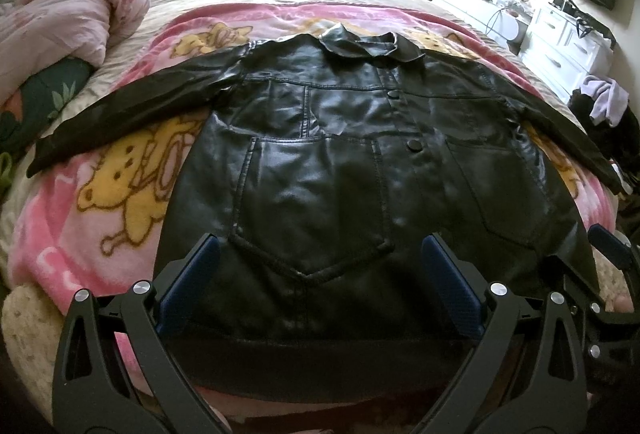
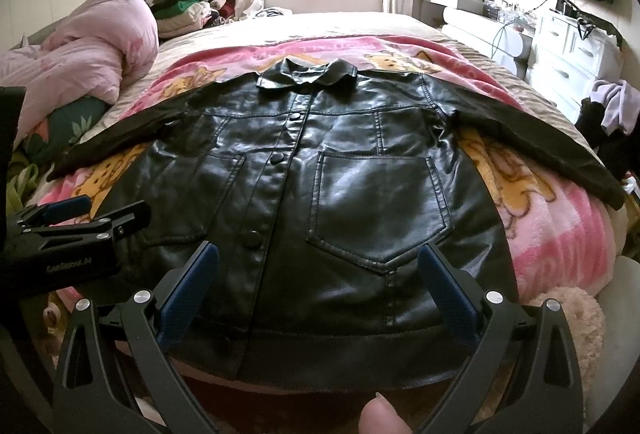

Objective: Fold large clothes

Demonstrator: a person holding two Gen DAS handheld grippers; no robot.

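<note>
Jacket (image 1: 320, 170) lies flat beyond both spread jaws.

Black jacket (image 2: 320, 170) lies flat beyond the right gripper's (image 2: 318, 290) spread jaws.

In the right wrist view, the black body of the left gripper (image 2: 84, 208) carries small pale lettering that reads "GenRobot.AI". Pale letters on the pink blanket (image 2: 560, 234) are too distorted to read.
</note>
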